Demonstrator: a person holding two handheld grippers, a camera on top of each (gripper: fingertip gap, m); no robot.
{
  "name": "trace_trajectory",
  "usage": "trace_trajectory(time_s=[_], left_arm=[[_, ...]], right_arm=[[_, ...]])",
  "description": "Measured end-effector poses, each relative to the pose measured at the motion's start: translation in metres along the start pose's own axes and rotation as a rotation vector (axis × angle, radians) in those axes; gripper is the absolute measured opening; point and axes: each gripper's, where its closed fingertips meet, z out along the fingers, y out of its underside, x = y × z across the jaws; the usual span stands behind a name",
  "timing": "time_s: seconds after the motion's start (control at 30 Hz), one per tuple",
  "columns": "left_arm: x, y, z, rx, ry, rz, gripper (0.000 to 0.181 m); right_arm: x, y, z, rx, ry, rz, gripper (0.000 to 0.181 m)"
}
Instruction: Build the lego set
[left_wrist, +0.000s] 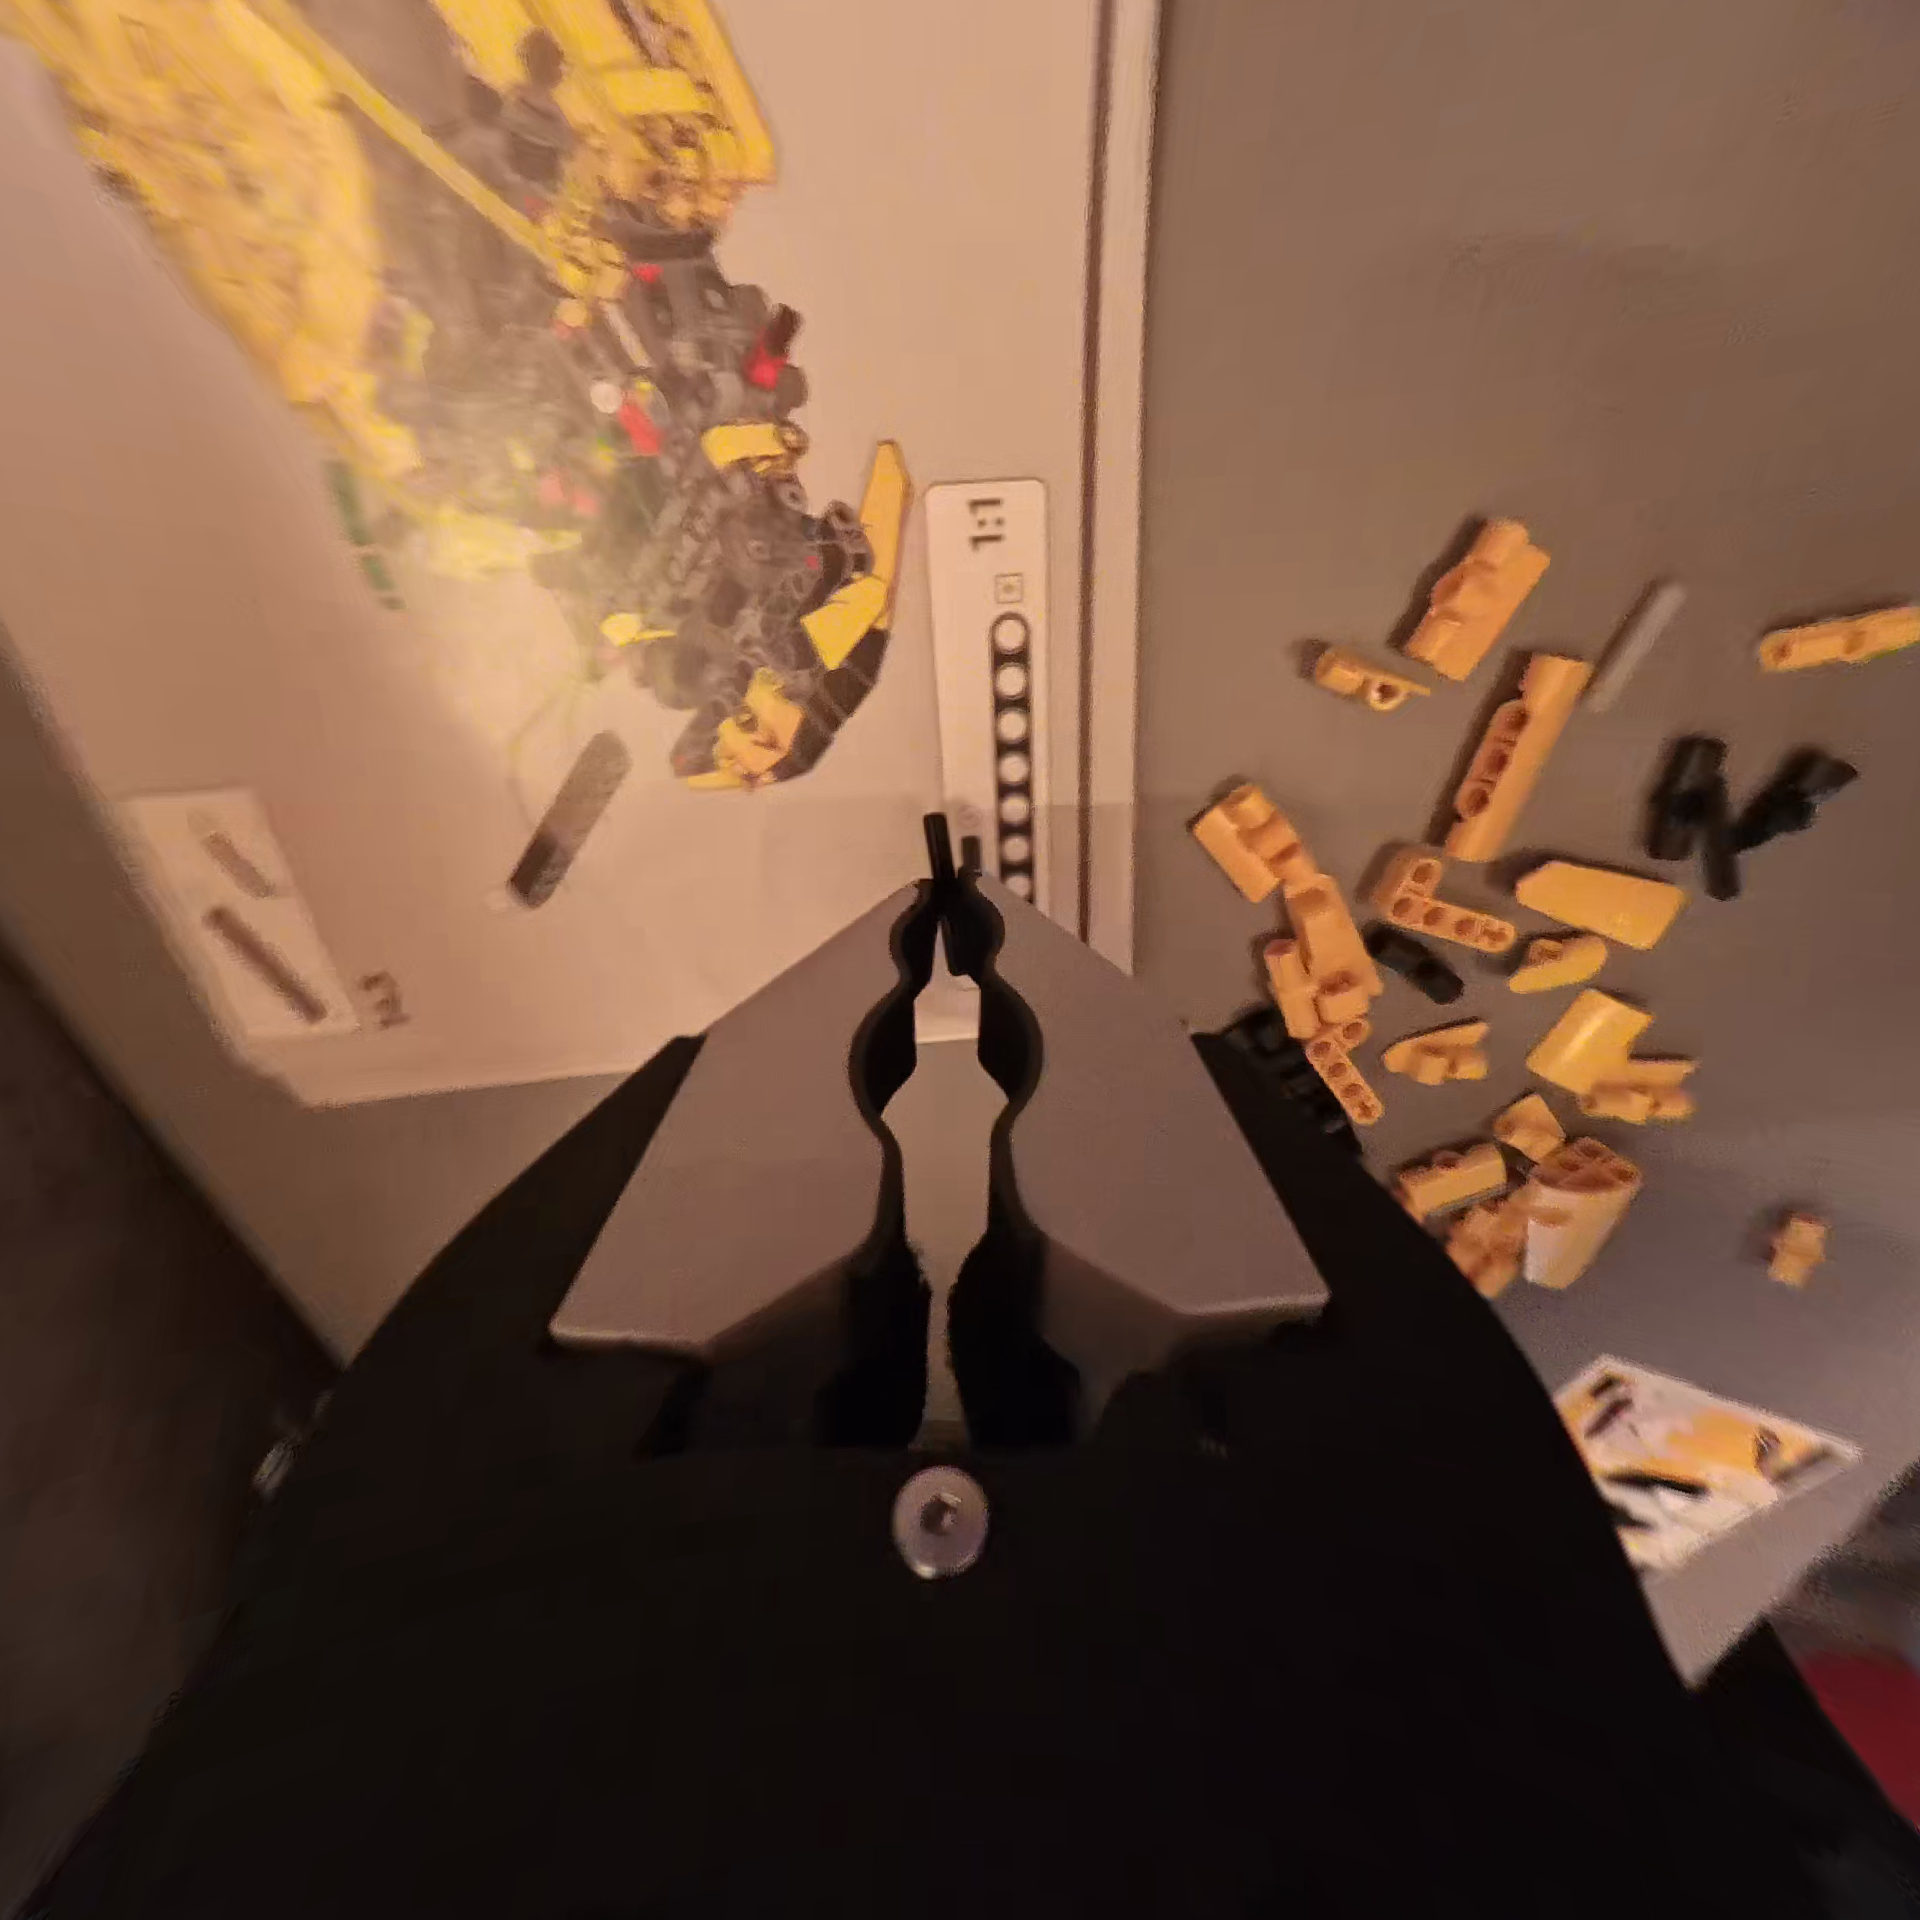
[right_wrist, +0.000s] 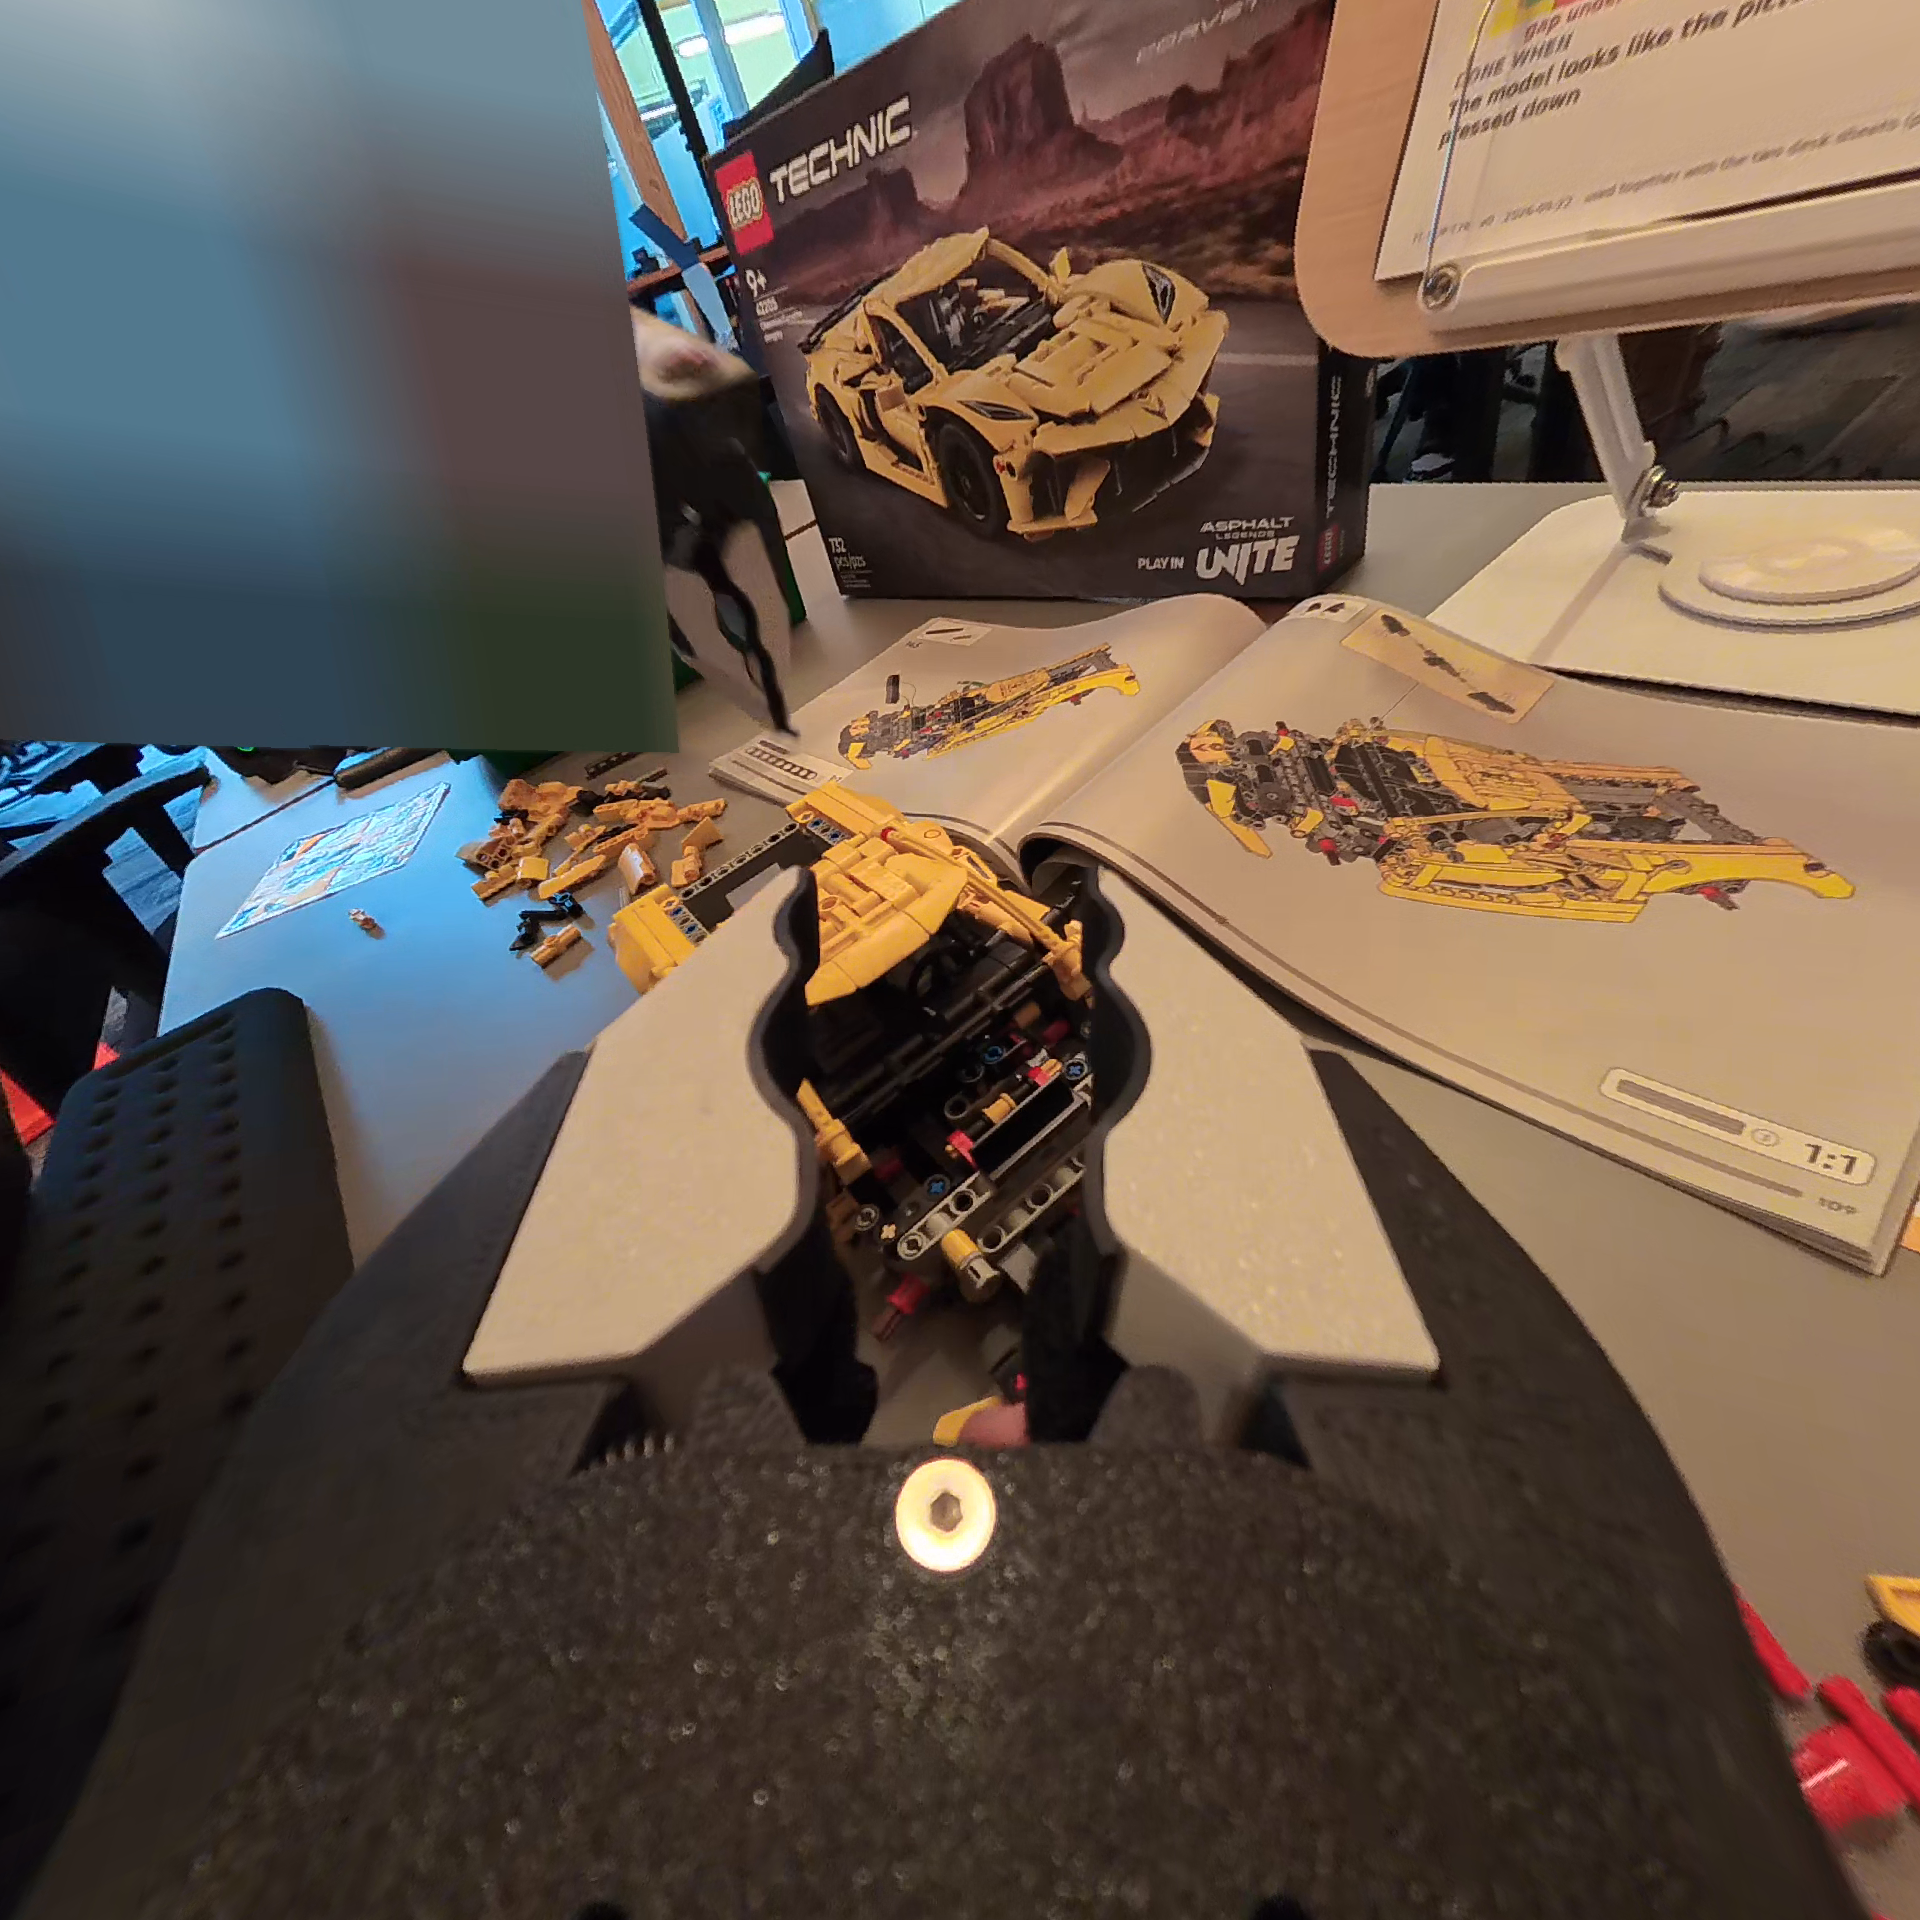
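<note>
The car model (right_wrist: 935, 1039) sits on the bench (right_wrist: 416, 1039) right in front of my right claw (right_wrist: 940, 1049), at the near edge of the open manual (right_wrist: 1455, 935). It is half built: a yellow roof and side shell over a dense black frame, with red, blue and tan pins showing at the near end. My right claw's jaws stand on either side of the body; they look closed onto it, but I cannot tell whether the pads actually touch.

My left claw (left_wrist: 951, 914) is clenched on a thin black pin (left_wrist: 943, 883), pinched at the very tips and tilted slightly, hovering over the manual's page (left_wrist: 727, 935) beside the printed measuring strip (left_wrist: 992, 686). That view is blurred.

My worries, as I judge them:
- The pin is gripped on very little surface. Any twist as I carry it could let it pivot or drop onto the page and roll away.
- Since it sits tilted, it may meet its hole off-axis and jam, or push the model aside.
- If my right claw is not truly bracing the model, pressing the pin in could slide the car across the bench or pop a yellow panel loose.

Further out, the loose parts (left_wrist: 1455, 987) lie in a scatter beside the manual, yellow with a few black, near a sticker sheet (right_wrist: 332, 873). The box (right_wrist: 1039, 312) stands behind the manual.
</note>
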Motion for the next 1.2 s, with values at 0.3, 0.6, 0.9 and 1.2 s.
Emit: trace_trajectory(time_s=[0.3, 0.6, 0.9, 1.2], left_arm=[[0.0044, 0.0069, 0.0103, -0.023, 0.107, 0.089, 0.004], [0.0056, 0.0073, 0.011, -0.06, 0.167, 0.102, 0.004], [0.0052, 0.0082, 0.0109, -0.153, 0.138, 0.122, 0.004], [0.0043, 0.0117, 0.0102, -0.165, 0.09, 0.123, 0.004]], right_arm=[[-0.0097, -0.0001, 0.0004, 0.004, -0.038, 0.01, 0.049], [-0.0093, 0.0019, 0.0004, 0.001, -0.033, 0.014, 0.048], [-0.0046, 0.0035, 0.0009, -0.006, 0.0, -0.015, 0.047], [-0.0022, 0.0085, 0.0017, -0.032, 0.024, -0.048, 0.047]])
